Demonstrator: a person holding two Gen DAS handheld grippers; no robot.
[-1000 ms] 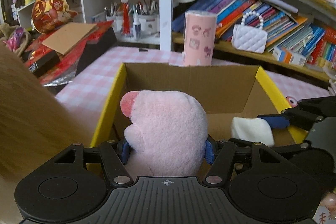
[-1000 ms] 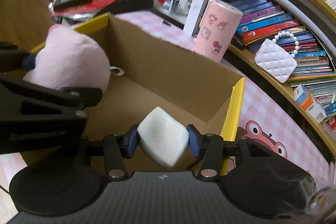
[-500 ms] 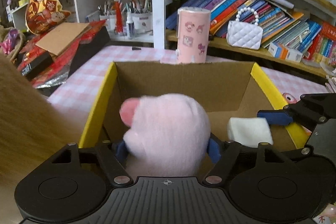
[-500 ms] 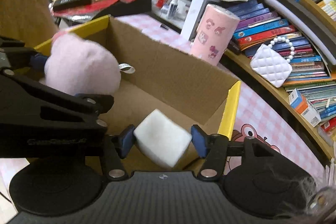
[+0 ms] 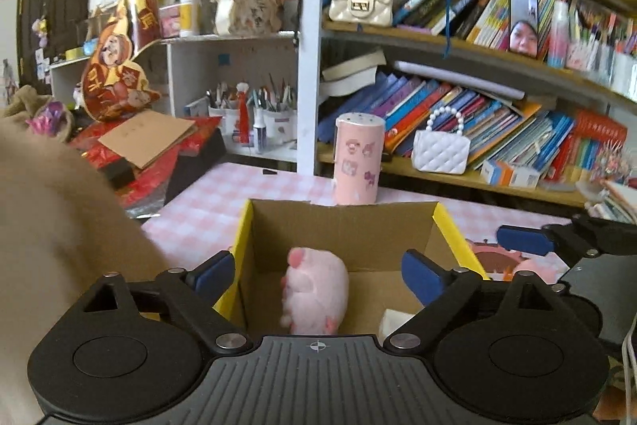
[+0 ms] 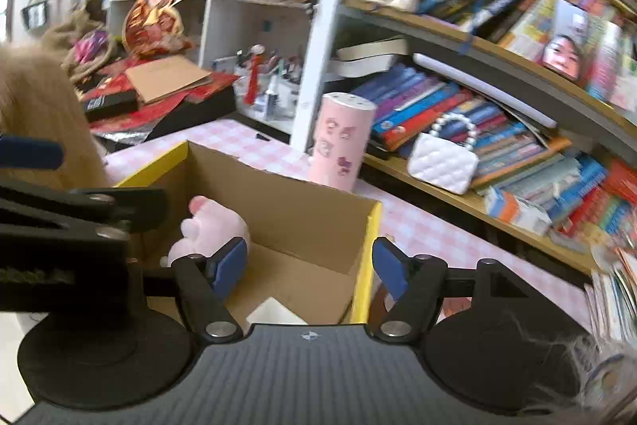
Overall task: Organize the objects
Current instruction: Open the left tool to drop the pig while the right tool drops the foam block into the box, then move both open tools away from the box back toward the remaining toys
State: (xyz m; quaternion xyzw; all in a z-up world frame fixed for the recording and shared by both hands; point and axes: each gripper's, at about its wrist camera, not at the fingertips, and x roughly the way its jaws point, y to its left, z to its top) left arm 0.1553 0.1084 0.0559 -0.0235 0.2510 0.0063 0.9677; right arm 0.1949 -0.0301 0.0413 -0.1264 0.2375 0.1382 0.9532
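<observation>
My own housing is cutting off the white block (image 5: 392, 323) low in the cardboard box (image 5: 358, 234); only a corner is showing, so I cannot tell its shape. The pink plush toy (image 5: 314, 299) is lying on the box floor left of the block, its long axis running toward the far wall, red snout pointing away from me. My left tongs (image 5: 314, 275) are hanging wide open above it, gripping nothing. My right tongs (image 6: 308, 265) are also spread wide, empty, straddling the box's yellow right edge. A pink canister (image 5: 358, 158) is standing just behind the box.
</observation>
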